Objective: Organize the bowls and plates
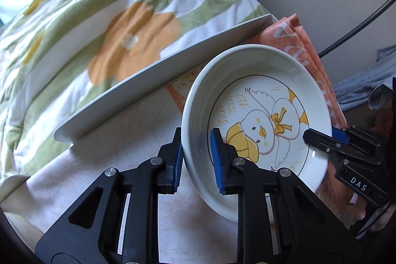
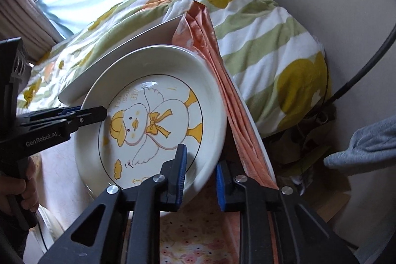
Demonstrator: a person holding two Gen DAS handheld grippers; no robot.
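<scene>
Both grippers are clamped on the one white ceramic plate with a yellow duck drawing (image 1: 257, 115) — the left gripper (image 1: 196, 157) on its rim at 9 o'clock, the right gripper (image 2: 201, 175) at 5 o'clock in its own view. Such thin bites on glazed rim could slip if the hands pull unevenly. One white rectangular tray (image 1: 158, 66) stands at 11 o'clock behind it — no bowls visible.

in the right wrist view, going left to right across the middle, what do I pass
The left tool reaching in from the left edge → the duck plate → the folded orange cloth standing against the plate's right rim → the flowered quilt → a grey sleeve at the right edge.
</scene>
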